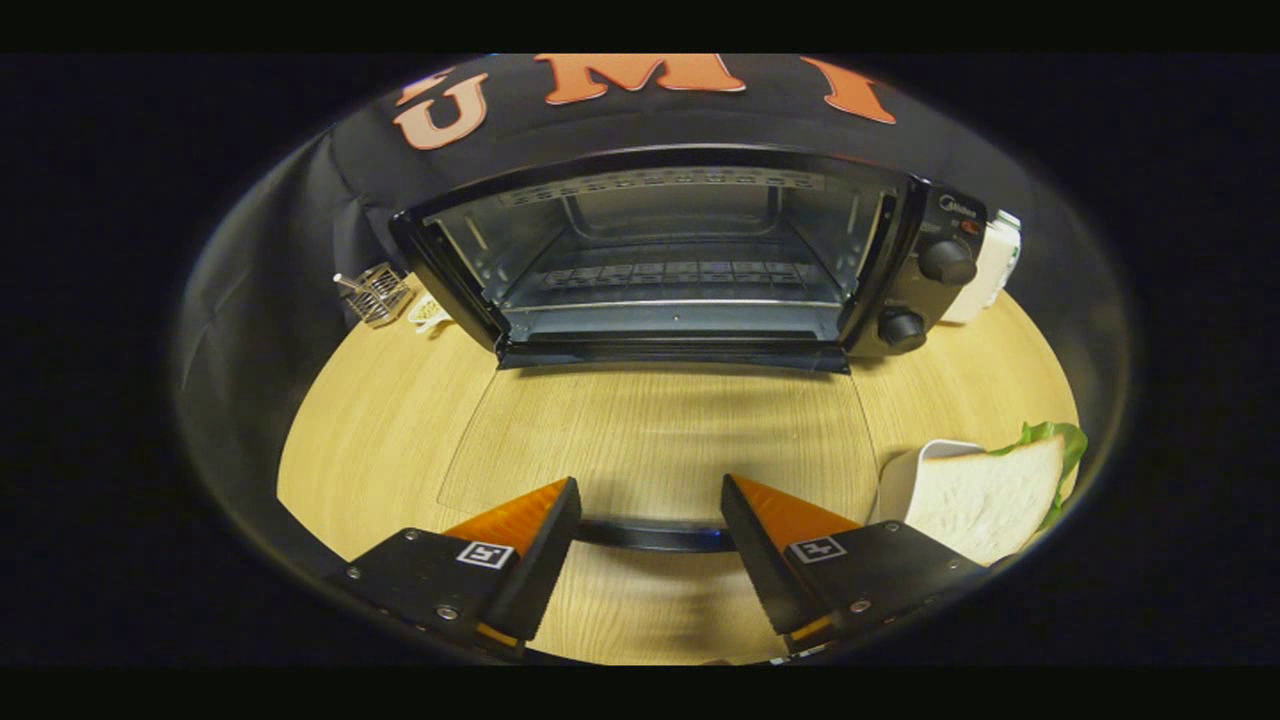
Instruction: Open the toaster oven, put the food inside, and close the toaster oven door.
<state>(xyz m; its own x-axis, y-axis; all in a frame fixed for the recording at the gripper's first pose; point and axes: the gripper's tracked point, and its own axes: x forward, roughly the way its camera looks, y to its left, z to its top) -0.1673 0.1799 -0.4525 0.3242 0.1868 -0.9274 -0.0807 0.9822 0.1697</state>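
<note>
The toaster oven (pixel 670 260) is standing open at the far tabletop (pixel 380 420). The hand-held gripper (pixel 650 515) is being held wide and empty; the sandwich (pixel 985 490), near right, is probably being targeted next.

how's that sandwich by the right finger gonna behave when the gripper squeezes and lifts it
The sandwich is probably soft: white bread should dent under the open gripper. Loose lettuce poking out suggests the layers may slide or shed. It leans on a white dish, so a nudge might tip it.
</note>
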